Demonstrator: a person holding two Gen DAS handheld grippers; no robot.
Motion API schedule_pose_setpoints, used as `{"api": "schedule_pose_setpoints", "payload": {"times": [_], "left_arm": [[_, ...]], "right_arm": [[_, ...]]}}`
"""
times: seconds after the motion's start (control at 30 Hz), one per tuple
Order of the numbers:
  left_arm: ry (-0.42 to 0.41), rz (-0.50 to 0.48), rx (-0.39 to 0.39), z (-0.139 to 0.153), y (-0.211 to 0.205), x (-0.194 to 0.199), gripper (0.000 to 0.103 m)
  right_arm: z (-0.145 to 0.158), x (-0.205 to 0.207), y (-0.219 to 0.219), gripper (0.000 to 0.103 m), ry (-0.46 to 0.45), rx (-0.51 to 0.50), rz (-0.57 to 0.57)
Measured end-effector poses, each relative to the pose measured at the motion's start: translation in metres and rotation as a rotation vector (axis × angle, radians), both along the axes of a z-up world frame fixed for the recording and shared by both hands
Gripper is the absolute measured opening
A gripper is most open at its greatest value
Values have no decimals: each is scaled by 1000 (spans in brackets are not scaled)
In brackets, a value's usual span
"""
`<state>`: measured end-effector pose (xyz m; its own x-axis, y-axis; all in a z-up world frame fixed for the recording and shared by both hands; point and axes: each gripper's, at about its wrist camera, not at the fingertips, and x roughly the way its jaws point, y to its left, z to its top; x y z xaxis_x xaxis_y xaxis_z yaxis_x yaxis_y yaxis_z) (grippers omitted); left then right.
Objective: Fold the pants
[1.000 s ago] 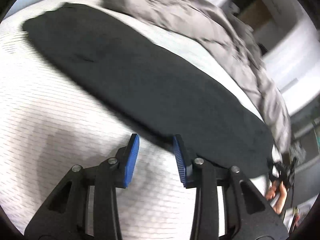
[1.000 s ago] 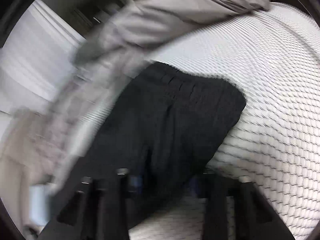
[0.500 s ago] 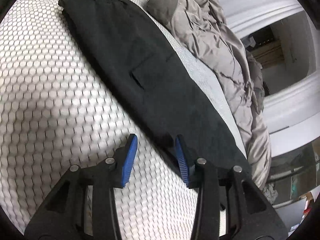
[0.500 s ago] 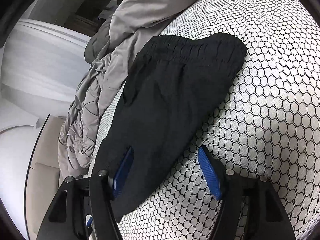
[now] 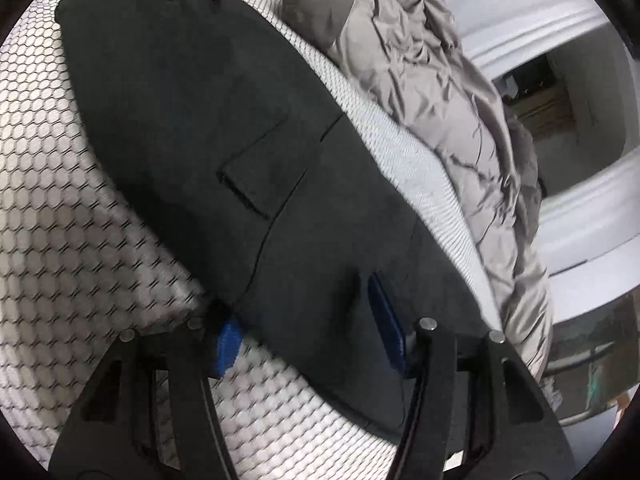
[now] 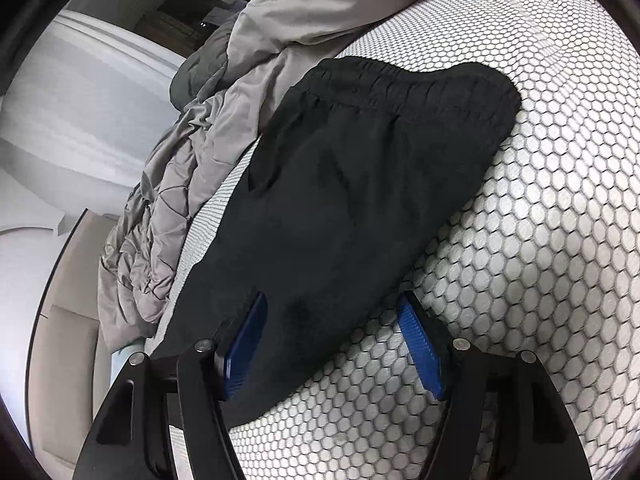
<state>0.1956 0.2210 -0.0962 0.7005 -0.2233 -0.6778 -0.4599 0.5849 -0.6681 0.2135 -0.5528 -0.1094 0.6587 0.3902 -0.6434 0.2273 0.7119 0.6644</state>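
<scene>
Left wrist view: my left claw (image 5: 308, 320) is opening, nothing gripped, straddling the pants (image 5: 224, 128) leg; its long axis runs up to the waistband at upper left. Right wrist view: right claw (image 6: 340, 344) released, near hem btwn pads, waistband upper right. Pants black, flat on the hex-pattern bed (image 6: 540, 240), grey duvet (image 6: 192, 184) alongside.
</scene>
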Motion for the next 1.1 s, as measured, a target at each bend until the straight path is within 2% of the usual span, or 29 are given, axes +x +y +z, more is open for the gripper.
{"api": "schedule_pose_setpoints", "payload": {"times": [0.03, 0.07, 0.17, 0.23, 0.27, 0.3, 0.37, 0.4, 0.63, 0.93, 1.0, 1.1], "left_arm": [[-4, 20, -10, -3, 2, 1, 51], [-7, 47, -16, -5, 4, 0, 38], [-15, 84, -21, -7, 6, 0, 17], [-26, 93, -1, -5, 5, -1, 14], [-29, 94, 22, -2, 1, 0, 13], [-30, 90, 41, -2, 3, -6, 13], [-31, 79, 80, 2, 0, -9, 12], [-35, 73, 92, 4, 1, -13, 11], [-68, 27, 139, 20, 7, -41, 10], [-63, -41, 161, 21, 25, -106, 10], [-65, -34, 167, 21, 31, -123, 11], [-38, -6, 143, 14, 41, -138, 16]], "right_arm": [[-1, 1, 1, 68, -1, -1, 7], [-2, 2, 1, 68, -5, -2, 4], [-6, 8, -7, 68, -25, 45, -25], [-10, 12, -16, 63, -39, 88, -76], [-12, 15, -19, 53, -36, 95, -94], [-14, 17, -21, 35, -30, 91, -110], [-19, 24, -23, 8, -25, 88, -102], [-20, 25, -23, 6, -31, 104, -105], [14, -8, -16, 2, -158, 10, -83], [3, -56, -14, 2, -134, -11, -32], [1, -81, -11, 2, -155, 0, -26], [0, -98, -2, 2, -150, -57, 3]]}}
